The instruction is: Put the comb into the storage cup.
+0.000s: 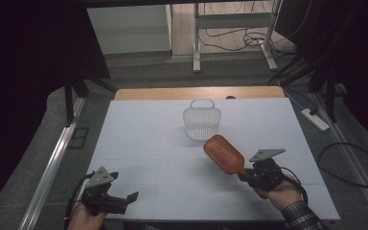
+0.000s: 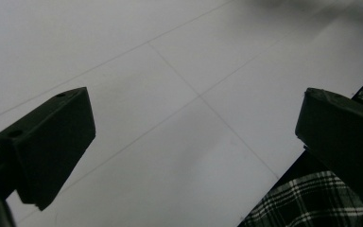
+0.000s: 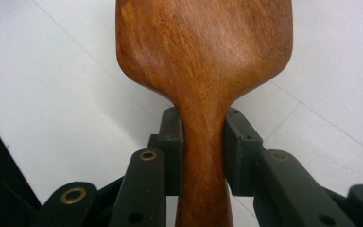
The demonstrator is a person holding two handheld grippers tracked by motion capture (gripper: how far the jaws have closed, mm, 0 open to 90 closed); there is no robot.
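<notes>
Carry step, we judge: right tool [image 1: 247, 175] grips the brush [image 1: 224, 154] by its handle, held above the bench [image 1: 139, 143] — short of the basket [image 1: 201, 119]. Left tool [image 1: 124, 200] wide, idle. Next: lift forward over the rim, then release.

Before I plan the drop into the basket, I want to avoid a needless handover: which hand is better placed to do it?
Right. The right gripper already clamps the hairbrush by its handle, its head pointing toward the basket. The left gripper is open, near the table's front edge.
</notes>
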